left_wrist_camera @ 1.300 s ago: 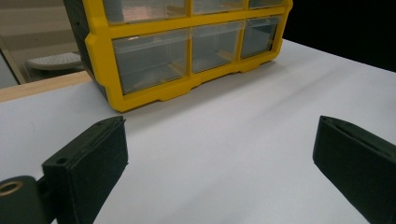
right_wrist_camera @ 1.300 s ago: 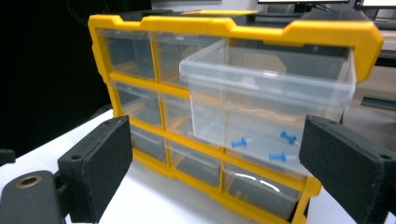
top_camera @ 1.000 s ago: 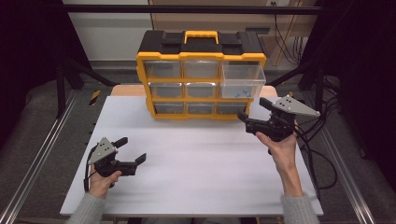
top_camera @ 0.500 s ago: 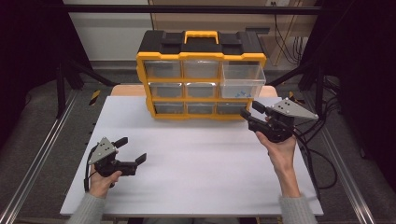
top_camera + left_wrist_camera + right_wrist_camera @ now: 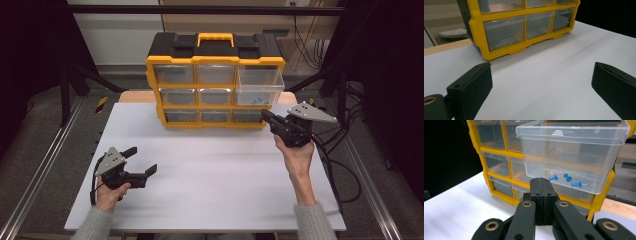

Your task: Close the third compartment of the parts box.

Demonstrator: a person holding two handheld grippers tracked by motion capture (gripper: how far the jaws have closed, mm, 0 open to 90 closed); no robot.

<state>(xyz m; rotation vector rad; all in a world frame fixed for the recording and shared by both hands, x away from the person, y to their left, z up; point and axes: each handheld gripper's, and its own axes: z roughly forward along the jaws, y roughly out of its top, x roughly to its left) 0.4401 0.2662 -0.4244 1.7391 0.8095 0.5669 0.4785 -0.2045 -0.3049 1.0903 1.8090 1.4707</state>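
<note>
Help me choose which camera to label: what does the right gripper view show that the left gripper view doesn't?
Right gripper view: a pulled-out clear drawer holding blue pushpins, behind the shut right gripper. Left gripper view: the open left gripper above bare white table. Both: the yellow organizer with closed drawers.

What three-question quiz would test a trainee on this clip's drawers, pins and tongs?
1. True or false: the left tongs are shut.
2. Which drawer of the organizer is pulled out? A) top right B) bottom left C) middle centre
3. Fill in: the open drawer holds three blue ____.

Key:
1. False. Their jaws stand wide apart over the bare table.
2. A. The top right drawer sticks out in front of the others.
3. Pushpins. The right tongs, jaws pressed together on nothing, sit just before that drawer.
</note>
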